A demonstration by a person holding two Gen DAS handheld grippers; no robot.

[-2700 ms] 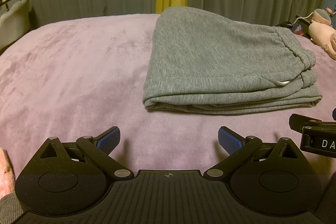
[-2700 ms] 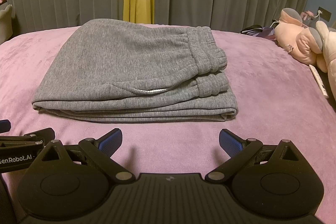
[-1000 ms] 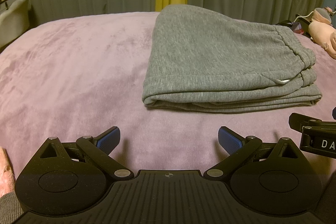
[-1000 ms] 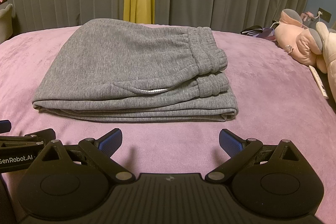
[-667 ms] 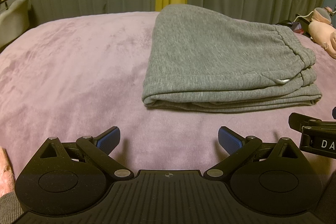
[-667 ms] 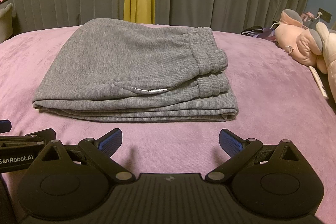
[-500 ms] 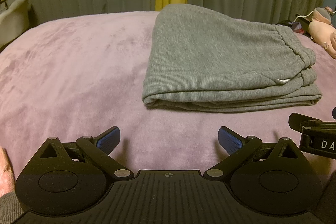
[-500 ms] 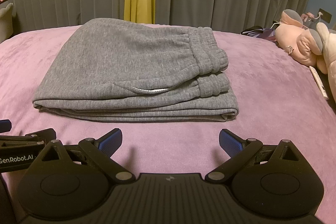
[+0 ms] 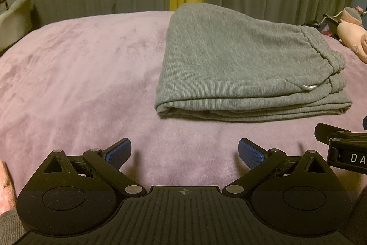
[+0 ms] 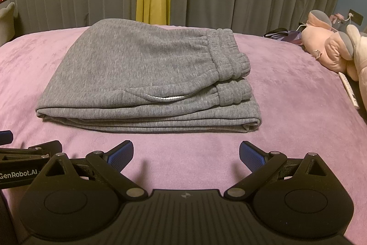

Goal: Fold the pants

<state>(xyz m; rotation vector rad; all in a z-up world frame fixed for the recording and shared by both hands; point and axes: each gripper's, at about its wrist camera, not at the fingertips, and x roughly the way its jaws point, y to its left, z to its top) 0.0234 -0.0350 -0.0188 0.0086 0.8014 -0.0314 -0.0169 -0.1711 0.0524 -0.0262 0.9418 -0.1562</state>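
The gray pants [image 10: 146,75] lie folded on the purple bed [image 10: 286,88]. The left gripper [image 9: 184,150] and right gripper [image 10: 186,152] sit near them, jaws wide open, holding nothing.

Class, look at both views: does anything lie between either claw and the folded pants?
Nothing visible does. Only bare blanket separates the open right claw and open left claw from the pants.

One pair of folded grey pants [image 10: 142,75], two tools, one pink plush toy [image 10: 330,52].
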